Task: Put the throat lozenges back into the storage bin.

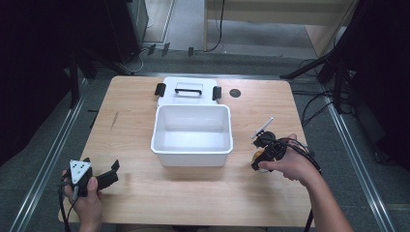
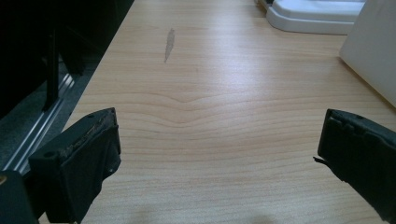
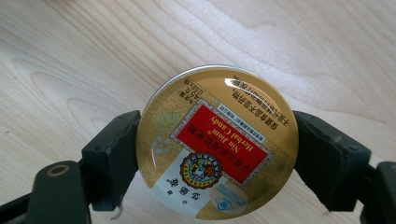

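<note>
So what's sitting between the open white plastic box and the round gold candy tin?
Nothing: in the high view, only bare wooden table separates the white plastic box from the gold tin.

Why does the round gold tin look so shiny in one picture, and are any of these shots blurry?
Right gripper view: a white glare streak sits on the candy tin near its upper rim, yet the label reads sharp. Left gripper view: a pale sheen crosses the table, and the near tool's jaws look soft. High view: the surroundings are dark, and the white bin is bright.
</note>
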Tool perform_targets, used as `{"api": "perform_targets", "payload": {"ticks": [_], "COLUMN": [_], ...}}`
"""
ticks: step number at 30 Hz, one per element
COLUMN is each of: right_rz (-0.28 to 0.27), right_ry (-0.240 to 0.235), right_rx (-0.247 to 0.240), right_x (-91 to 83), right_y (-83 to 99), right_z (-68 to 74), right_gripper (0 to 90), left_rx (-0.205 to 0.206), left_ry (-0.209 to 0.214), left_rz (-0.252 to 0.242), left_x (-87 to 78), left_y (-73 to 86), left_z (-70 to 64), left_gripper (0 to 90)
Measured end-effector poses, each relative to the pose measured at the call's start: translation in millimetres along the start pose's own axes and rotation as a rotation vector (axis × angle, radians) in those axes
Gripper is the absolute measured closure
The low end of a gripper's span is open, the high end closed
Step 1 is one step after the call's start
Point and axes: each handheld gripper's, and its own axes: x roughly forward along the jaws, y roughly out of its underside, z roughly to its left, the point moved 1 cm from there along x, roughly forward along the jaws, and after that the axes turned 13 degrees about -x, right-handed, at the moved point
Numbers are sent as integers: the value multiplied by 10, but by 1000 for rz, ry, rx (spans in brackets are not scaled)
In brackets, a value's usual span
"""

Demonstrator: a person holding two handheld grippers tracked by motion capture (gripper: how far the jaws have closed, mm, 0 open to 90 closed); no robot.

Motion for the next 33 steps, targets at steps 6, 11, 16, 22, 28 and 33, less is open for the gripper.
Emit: {"api": "perform_targets", "payload": {"ticks": [6, 11, 16, 22, 28, 33], "right_rz": [-4, -1, -7, -10, -14, -25], "right_ry": [-7, -4, 10, 7, 18, 14], "right_rx": [8, -7, -16, -17, -28, -47], "right_x": [-179, -322, -450, -580, -701, -781], "right_y": [-65, -139, -225, -330, -433, -523], "right_z": [-38, -73, -111, -142, -160, -150], "right_gripper": [207, 206, 207, 207, 207, 207], "left_rx": [0, -2, -4, -5, -6, -7], "left_ry": [2, 2, 3, 4, 6, 6], "left_rz": [1, 0, 0, 2, 1, 2], "left_x": [1, 2, 3, 2, 3, 3], "left_y": [0, -1, -1, -2, -2, -2], "left_z": [2, 3, 4, 6, 7, 7], "left_gripper": [0, 0, 0, 0, 0, 0]}}
